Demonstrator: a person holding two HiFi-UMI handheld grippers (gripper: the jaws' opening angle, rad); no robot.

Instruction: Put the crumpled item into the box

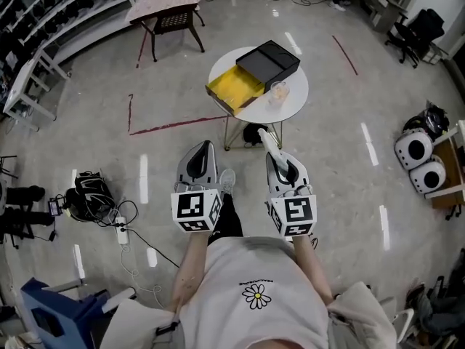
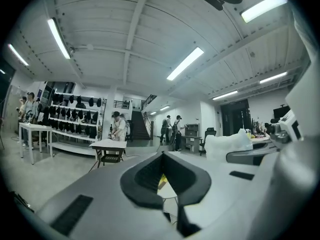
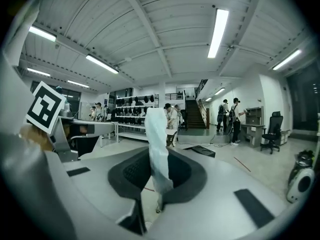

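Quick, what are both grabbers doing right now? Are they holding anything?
Left gripper: closed, with nothing between its jaws.
Right gripper: closed on a crumpled white strip, which looks like thin plastic.

Both forearms reached forward from the torso, side by side, grippers roughly level. Left gripper: jaws together at the tips, nothing between them. Right gripper: jaws clamped on a white crumpled item projecting beyond them.

No lettering in view can be read.
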